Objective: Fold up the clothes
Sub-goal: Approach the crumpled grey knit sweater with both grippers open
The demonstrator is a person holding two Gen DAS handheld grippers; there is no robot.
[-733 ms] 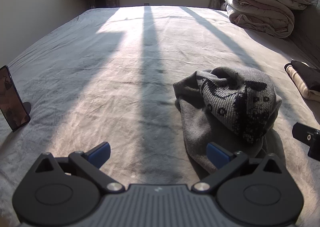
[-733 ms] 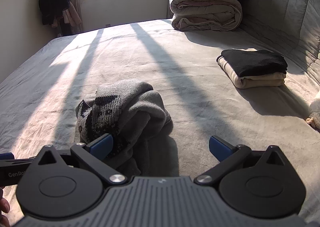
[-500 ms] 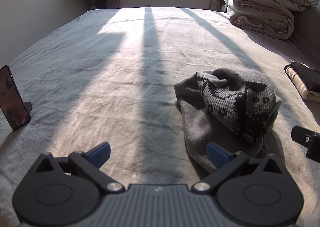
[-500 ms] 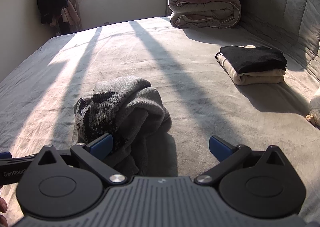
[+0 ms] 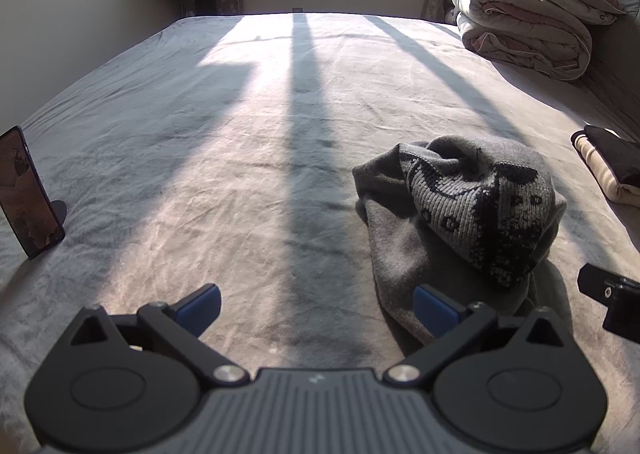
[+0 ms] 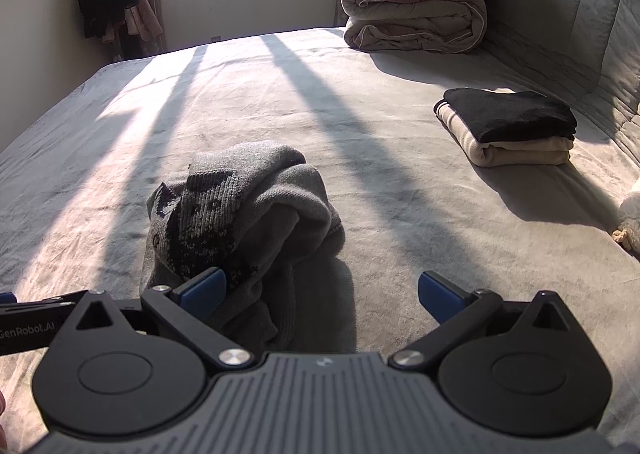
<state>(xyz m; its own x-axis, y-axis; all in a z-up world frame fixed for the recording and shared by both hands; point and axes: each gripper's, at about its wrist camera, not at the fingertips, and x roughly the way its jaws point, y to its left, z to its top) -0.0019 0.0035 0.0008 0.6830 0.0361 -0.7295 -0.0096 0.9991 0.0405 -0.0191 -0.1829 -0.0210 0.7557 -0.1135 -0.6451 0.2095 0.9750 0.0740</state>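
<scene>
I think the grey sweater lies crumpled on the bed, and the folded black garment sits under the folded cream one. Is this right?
Not quite. The grey sweater does lie crumpled on the bed, but the black garment sits on top of the cream one, not under it. The right wrist view shows this clearly.

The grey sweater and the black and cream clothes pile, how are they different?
The grey sweater lies crumpled in a heap; the clothes pile is folded flat and stacked. The sweater is grey with a dark knitted pattern; the pile is plain black over cream. Both rest on the bed.
</scene>
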